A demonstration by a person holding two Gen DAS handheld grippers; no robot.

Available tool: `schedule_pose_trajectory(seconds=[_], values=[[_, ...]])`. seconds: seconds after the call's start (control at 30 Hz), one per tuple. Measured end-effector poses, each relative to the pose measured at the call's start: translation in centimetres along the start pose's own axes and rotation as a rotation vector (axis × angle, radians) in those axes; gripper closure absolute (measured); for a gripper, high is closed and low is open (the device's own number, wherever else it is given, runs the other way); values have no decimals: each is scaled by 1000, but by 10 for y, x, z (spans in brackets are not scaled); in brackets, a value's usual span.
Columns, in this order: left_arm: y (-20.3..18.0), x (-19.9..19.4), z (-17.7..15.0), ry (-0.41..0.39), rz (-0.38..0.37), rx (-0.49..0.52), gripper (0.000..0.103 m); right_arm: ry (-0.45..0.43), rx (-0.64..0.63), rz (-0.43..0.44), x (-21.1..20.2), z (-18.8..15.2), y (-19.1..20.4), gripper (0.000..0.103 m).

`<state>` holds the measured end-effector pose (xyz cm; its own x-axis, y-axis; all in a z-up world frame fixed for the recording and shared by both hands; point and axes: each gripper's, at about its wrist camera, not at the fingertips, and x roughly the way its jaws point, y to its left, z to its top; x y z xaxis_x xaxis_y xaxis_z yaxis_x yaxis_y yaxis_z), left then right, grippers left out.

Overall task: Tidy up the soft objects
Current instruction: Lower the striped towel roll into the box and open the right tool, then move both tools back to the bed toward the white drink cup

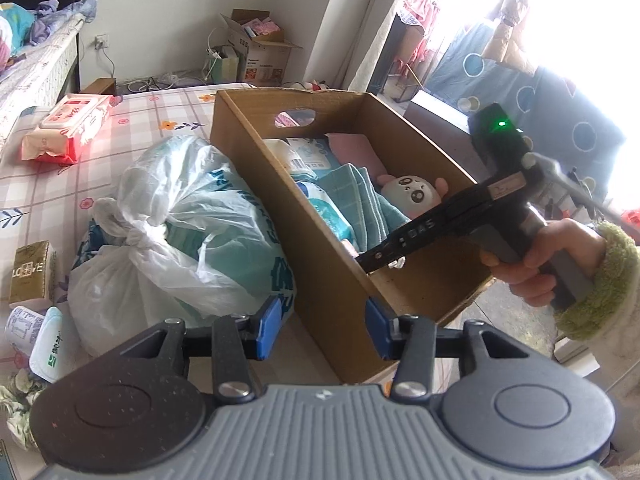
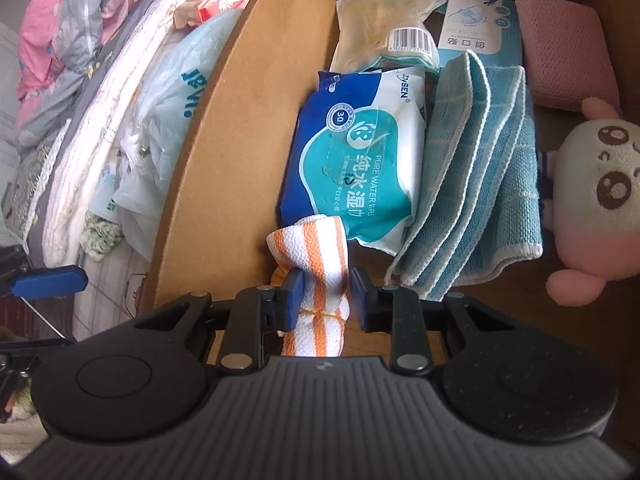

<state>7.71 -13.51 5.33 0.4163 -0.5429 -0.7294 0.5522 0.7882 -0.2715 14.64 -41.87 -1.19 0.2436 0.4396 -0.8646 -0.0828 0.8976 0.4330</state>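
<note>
An open cardboard box (image 1: 320, 280) stands on the bed. In it lie a folded blue cloth (image 2: 480, 184), a pack of water wipes (image 2: 352, 160), a pink pad (image 2: 568, 52) and a white-and-pink plush toy (image 2: 592, 192). My right gripper (image 2: 326, 298) reaches down into the box's near end, shut on a rolled orange-and-white striped towel (image 2: 320, 248). In the left wrist view a hand in a fleecy cuff holds that gripper (image 1: 372, 258) over the box. My left gripper (image 1: 322, 328) hovers outside the box's near corner, open, nothing between its pads.
Knotted white plastic bags (image 1: 180, 220) lie against the box's left wall. On the checked sheet are a red wipes pack (image 1: 68, 128) and a gold tissue pack (image 1: 30, 276). An open carton (image 1: 260, 52) stands on the floor behind. A mattress with bedding (image 2: 80, 100) lies to the left.
</note>
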Motion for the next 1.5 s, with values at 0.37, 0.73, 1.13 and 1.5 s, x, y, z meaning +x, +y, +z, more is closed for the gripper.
schedule_pose_trajectory(seconds=[0.37, 0.73, 1.13, 1.5], values=[[35, -18, -22, -56, 90, -43, 49, -71, 109, 107, -31, -17, 2, 76], [59, -25, -32, -74, 99, -92, 48, 93, 236, 51, 22, -22, -5, 69], [63, -36, -40, -111, 207, -26, 32, -272, 237, 80, -56, -58, 29, 52], [89, -75, -56, -165, 404, 21, 25, -459, 82, 235, -64, -56, 108, 44]])
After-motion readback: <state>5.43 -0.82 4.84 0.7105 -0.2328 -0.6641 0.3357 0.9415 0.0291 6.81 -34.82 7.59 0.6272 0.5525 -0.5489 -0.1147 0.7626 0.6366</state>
